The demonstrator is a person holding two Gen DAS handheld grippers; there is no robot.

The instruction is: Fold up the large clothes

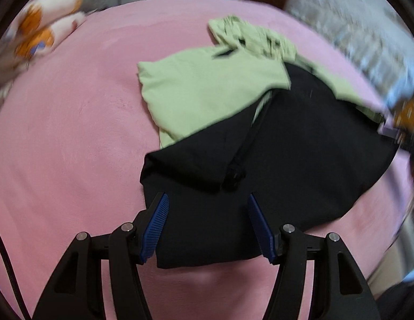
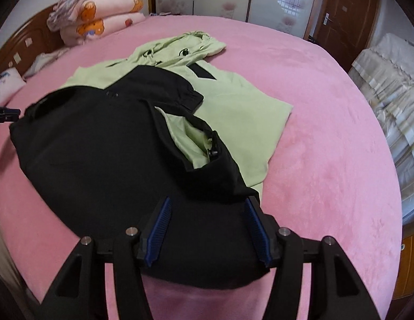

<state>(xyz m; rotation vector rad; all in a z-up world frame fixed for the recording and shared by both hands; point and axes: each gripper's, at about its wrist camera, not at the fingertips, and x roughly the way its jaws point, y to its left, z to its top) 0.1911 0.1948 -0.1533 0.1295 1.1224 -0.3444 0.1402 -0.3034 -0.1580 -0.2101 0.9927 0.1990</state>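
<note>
Black garment (image 2: 105, 149): large, dark, loosely spread on the pink bed (image 2: 327, 160), its near hem at the bed's front edge, one opening turned back to show pale green cloth and a small fastener inside. Light green hoodie (image 2: 233, 106): lies flat farther back, partly covered by the black garment, its hood bunched at the far end with dark markings showing.

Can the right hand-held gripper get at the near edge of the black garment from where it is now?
Probably yes. The right hand-held gripper is open, its blue pads either side of the black garment at its near edge, with nothing between them.
</note>
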